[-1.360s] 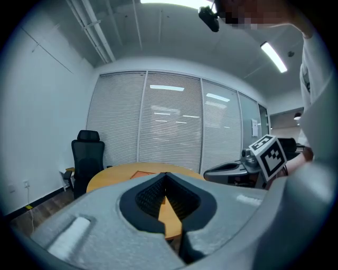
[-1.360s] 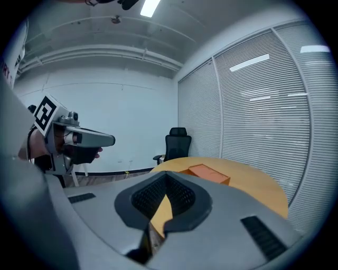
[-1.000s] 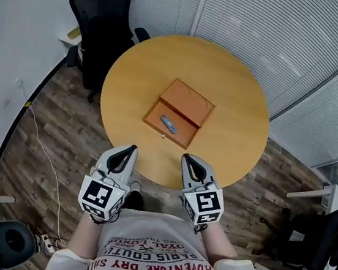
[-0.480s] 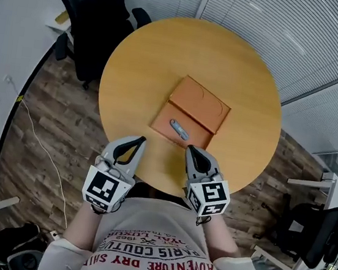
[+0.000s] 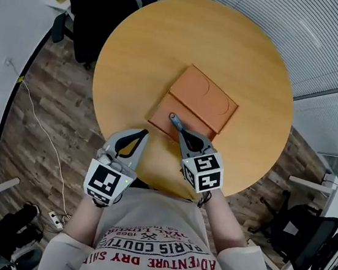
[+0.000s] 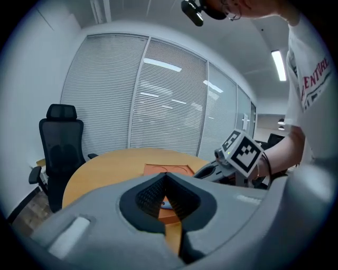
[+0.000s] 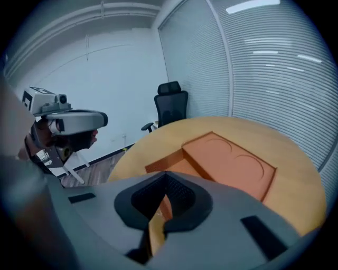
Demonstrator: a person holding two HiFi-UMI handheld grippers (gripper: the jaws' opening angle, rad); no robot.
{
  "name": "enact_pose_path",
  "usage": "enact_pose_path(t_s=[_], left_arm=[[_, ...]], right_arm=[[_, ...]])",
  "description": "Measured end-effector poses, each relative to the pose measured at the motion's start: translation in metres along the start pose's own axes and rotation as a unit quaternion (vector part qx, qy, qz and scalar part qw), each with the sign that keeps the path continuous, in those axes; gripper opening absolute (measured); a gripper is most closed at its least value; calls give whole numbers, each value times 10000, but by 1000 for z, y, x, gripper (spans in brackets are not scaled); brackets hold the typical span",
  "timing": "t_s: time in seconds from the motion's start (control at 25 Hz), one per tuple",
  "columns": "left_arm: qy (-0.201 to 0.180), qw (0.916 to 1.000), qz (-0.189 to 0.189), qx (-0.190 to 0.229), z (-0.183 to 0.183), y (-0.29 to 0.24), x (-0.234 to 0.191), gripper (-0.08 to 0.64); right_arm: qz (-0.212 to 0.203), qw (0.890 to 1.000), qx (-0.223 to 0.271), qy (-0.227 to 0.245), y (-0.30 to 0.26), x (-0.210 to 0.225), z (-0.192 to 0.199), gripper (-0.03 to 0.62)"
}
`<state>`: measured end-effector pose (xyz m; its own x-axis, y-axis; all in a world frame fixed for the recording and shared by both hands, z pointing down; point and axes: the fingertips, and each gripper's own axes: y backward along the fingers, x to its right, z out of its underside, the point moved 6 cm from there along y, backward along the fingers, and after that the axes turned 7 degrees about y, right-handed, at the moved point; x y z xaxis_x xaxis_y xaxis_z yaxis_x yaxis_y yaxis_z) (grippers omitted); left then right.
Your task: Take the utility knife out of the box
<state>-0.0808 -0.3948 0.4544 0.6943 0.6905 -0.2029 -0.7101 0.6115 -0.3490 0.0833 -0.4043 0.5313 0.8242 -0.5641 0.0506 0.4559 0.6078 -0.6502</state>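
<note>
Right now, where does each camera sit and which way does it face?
Head view: on the person's head, steeply down; table, box, left tool, right tool, shirt.
Left gripper view: on the left tool, across the table toward blinds; own shut jaws, right tool, forearm.
Right gripper view: on the right tool, down over the box toward a chair; own shut jaws.
All three share the box.

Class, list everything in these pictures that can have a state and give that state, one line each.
box: open, lid swung right back and lying flat.
utility knife: lying in the box's tray, not gripped; blade too small to tell.
left gripper: jaws shut, empty, short of the box.
right gripper: jaws shut, empty, tips close to the utility knife.
</note>
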Motion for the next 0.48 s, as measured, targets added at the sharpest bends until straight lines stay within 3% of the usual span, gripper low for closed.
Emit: enact_pose_path(t_s=[0.04,0.12,0.48], left_arm=[[50,10000,-29,-18,2,-4,-2,-6],[174,9998,-93,-71,11,-12,-6,-6],[763,9961,-298,-335,43,-23,-22,-6]], right_arm=[[-87,9998,-179,12,-8,4,3,14],[-242,9982,-535,70,-24,9,10,91],[-426,9805,-1865,452,-84,25,38,171]])
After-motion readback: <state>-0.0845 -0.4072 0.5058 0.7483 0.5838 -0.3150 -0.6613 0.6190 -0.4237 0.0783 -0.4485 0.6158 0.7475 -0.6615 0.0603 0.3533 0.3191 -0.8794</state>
